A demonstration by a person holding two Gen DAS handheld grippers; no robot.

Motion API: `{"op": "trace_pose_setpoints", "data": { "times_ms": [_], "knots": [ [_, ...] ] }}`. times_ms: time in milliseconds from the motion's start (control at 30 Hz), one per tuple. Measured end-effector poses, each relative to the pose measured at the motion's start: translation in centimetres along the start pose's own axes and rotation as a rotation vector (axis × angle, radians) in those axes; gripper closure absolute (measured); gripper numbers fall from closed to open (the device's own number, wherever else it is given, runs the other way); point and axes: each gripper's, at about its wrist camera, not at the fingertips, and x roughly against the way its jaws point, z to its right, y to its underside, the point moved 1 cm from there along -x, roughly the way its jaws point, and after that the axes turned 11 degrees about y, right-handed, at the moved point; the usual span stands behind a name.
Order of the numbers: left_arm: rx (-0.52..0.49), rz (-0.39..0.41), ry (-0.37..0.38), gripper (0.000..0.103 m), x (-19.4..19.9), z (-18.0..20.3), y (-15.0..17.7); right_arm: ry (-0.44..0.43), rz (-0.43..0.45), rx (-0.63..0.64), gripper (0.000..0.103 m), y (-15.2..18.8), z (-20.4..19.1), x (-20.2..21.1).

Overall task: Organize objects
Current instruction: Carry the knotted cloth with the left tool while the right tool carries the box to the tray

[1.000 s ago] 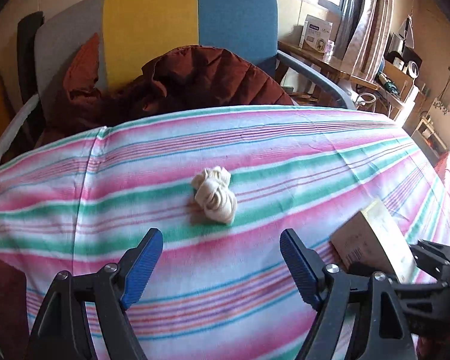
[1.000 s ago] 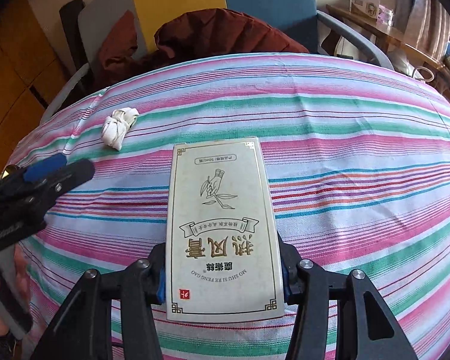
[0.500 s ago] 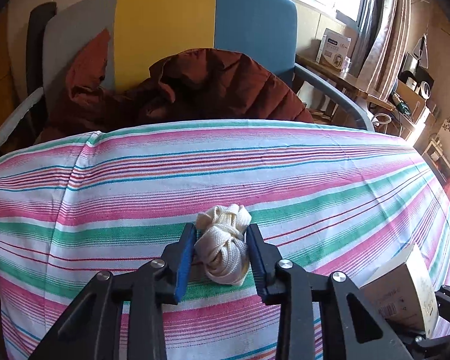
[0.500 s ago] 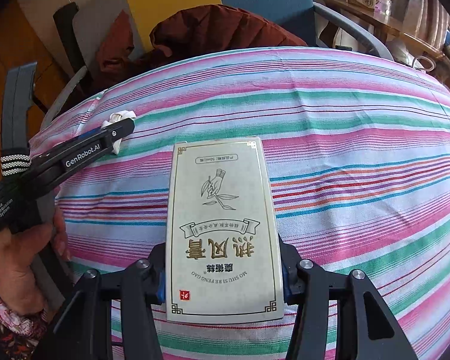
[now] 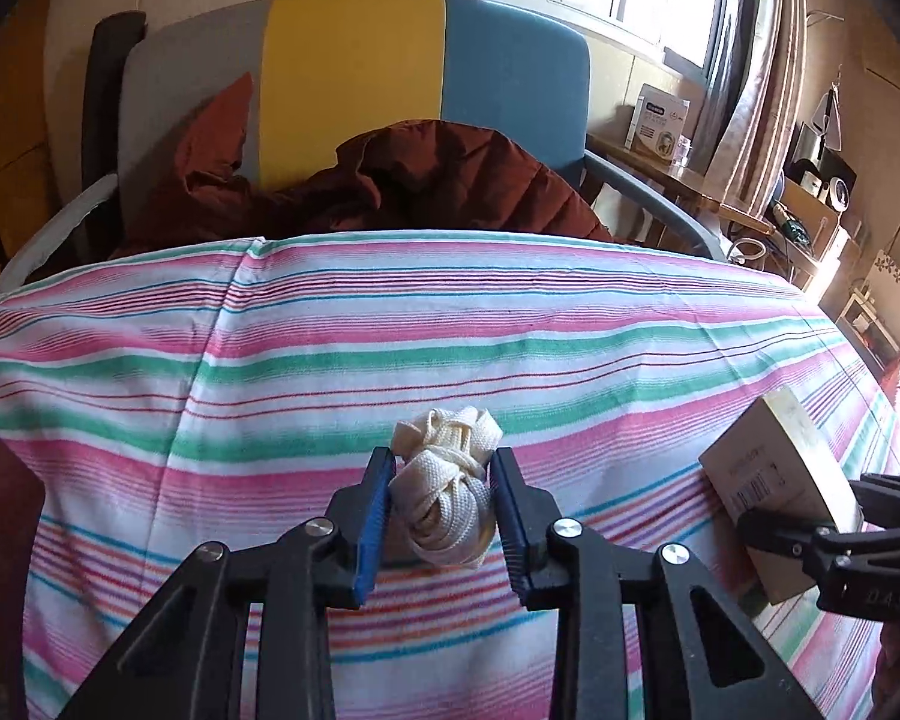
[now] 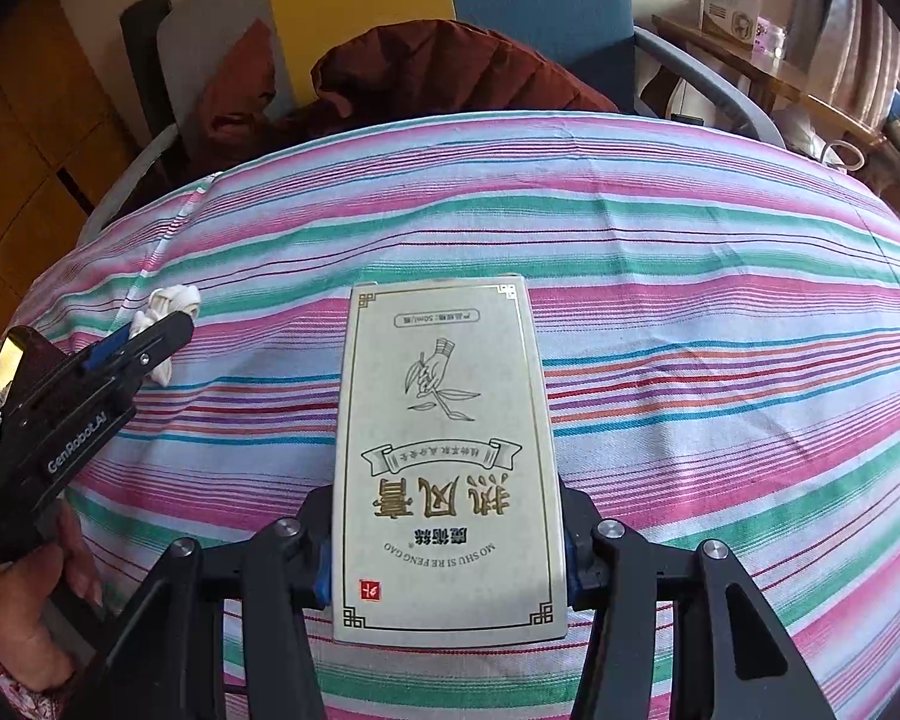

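So the left gripper (image 5: 441,516) has its blue-padded jaws clamped on the cream knotted bundle of woven cotton tape (image 5: 444,495), its long axis running away between them, resting on the pink-and-green striped cloth worktop (image 5: 570,360). The right gripper (image 6: 447,564) grips the flat cream cardboard box with gold print (image 6: 447,450) off to the right.

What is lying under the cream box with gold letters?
Under the cream box only the striped cloth shows, spreading out on every side. The part directly below the box is covered, so whatever might lie there cannot be seen.
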Motion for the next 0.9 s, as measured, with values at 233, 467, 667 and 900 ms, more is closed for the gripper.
{"op": "trace_pose_setpoints", "data": {
  "times_ms": [233,467,667,900],
  "knots": [
    [-0.029,0.008,-0.013,0.071,2.5,-0.2,2.4,0.023,0.061,0.072,0.051,0.3,-1.9,1.2],
    [0.007,0.022,-0.024,0.071,4.5,-1.6,4.1,0.024,0.1,0.112,0.051,0.8,-3.1,1.8],
    [0.072,0.047,-0.023,0.071,6.3,-3.1,5.6,0.006,0.14,0.158,0.051,1.4,-4.8,2.8],
    [0.066,0.059,-0.014,0.071,7.8,-2.9,6.8,-0.112,0.152,0.225,0.051,2.6,-7.4,3.5]
  ]
}}
